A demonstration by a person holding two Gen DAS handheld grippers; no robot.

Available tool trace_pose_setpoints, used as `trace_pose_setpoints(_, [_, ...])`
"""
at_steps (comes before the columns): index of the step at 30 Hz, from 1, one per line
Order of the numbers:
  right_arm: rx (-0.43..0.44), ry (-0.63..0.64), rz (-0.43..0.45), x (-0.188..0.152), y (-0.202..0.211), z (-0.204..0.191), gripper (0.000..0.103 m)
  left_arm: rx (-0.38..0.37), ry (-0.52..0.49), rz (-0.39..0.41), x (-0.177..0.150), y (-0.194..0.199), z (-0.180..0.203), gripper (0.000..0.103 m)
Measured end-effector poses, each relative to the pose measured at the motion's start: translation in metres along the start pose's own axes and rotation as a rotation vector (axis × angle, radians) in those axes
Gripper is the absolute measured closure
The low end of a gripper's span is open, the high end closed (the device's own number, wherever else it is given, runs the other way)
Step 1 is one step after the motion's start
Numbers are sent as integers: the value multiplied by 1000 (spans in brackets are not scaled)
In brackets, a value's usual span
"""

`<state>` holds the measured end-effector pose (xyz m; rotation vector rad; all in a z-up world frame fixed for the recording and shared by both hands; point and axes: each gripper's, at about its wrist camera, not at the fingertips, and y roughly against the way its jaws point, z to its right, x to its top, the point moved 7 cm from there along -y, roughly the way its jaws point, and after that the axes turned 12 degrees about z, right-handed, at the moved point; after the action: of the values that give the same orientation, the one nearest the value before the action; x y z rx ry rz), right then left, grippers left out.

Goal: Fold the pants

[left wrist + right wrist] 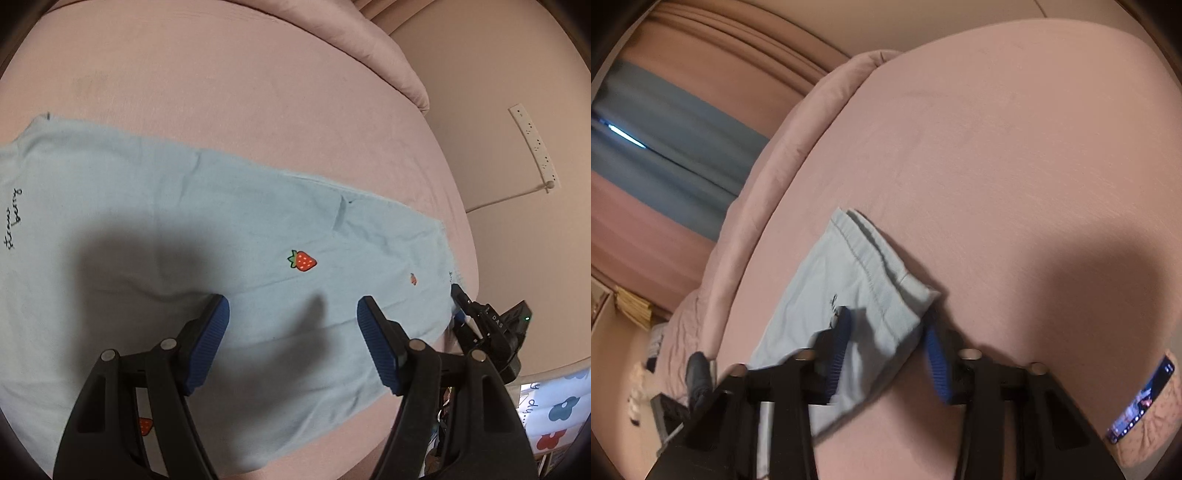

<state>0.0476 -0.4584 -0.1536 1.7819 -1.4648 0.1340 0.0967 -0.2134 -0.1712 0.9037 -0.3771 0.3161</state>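
Note:
Light blue pants with red strawberry prints lie spread flat across a pink bed. My left gripper is open, its blue pads hovering over the near part of the pants, holding nothing. In the left wrist view my right gripper shows at the pants' right end. In the right wrist view that gripper stands open, its pads either side of the ribbed waistband end of the pants, with the cloth lying between them.
A pink rolled duvet runs along the bed's far side. A white power strip lies on the floor to the right. A phone lies on the bed's near right. Curtains hang beyond the bed.

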Motion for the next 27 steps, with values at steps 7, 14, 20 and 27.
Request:
trace_pose_setpoints(7, [139, 343, 93, 4, 27, -82, 87, -123, 90, -16, 7, 9, 17, 31])
trace_pose_setpoints(14, [265, 633, -7, -74, 24, -165, 87, -400, 284, -57, 13, 0, 56, 13])
trace_pose_setpoints(20, [335, 821, -96, -137, 24, -191, 87, -392, 393, -70, 11, -16, 37, 26])
trace_pose_setpoints(27, [403, 1010, -101, -175, 37, -210, 87, -314, 280, -8, 17, 15, 6, 77])
